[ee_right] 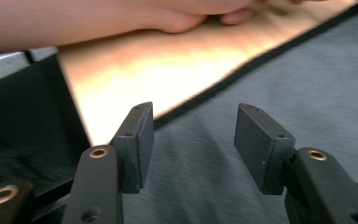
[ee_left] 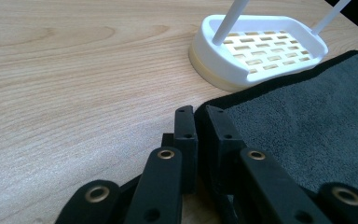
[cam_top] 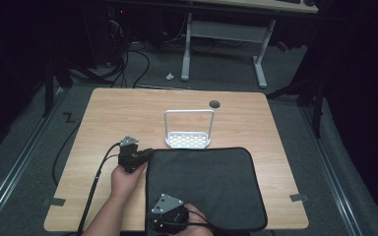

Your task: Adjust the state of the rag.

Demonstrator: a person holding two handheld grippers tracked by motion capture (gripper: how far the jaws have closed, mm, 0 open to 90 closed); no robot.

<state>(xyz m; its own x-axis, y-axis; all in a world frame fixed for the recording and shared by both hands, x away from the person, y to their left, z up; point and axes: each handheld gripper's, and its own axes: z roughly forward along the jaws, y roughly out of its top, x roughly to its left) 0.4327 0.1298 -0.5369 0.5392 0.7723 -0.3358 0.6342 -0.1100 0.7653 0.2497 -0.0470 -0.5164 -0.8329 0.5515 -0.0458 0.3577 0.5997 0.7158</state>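
Note:
A dark grey mat [cam_top: 206, 187] with a black hem lies on the near right half of the wooden table [cam_top: 128, 113]. My left gripper [cam_top: 147, 155] is at the mat's far left corner. In the left gripper view its jaws [ee_left: 199, 116] stand almost together, pinching that corner of the mat [ee_left: 307, 116]. My right gripper [cam_top: 156, 225] is low over the mat's near left part, pointing left. In the right gripper view it [ee_right: 193, 126] is open above the mat [ee_right: 261, 74], with nothing between its pads. A person's forearm [ee_right: 74, 23] lies beyond it.
A white slotted dish with a tall wire handle [cam_top: 188, 140] stands just past the mat's far edge, close to the left gripper [ee_left: 261, 51]. A round cable hole [cam_top: 214, 104] is near the table's far edge. White desk legs [cam_top: 261, 64] and cables lie on the floor behind.

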